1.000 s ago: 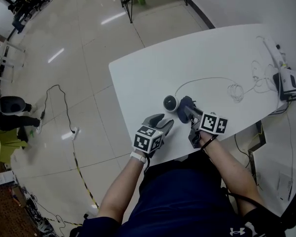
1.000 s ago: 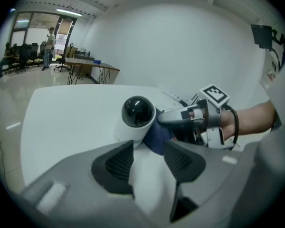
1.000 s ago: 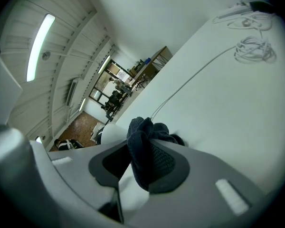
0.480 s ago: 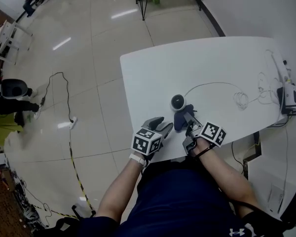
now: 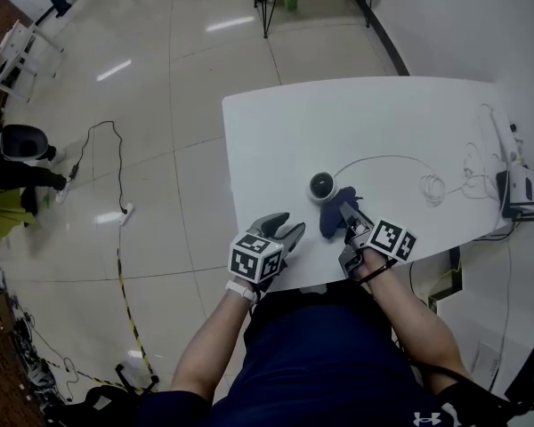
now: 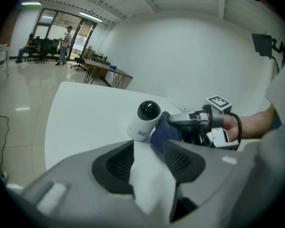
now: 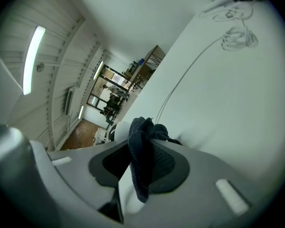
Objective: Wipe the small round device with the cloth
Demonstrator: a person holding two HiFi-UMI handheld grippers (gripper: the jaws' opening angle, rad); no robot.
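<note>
Head view: device [image 5: 321, 185] near table [image 5: 276, 132] front edge, cloth [image 5: 330, 222] beside.

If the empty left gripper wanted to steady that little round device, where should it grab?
Probably the device by its white cylindrical body, below the dark dome, from the left gripper's own side: the cloth in the right gripper occupies the other side.

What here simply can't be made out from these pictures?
Right gripper view: the small round device is mostly hidden behind the cloth.
Left gripper view: the marking on the device's side is blurred.
Head view: where the cable ends is too small to trace.
</note>
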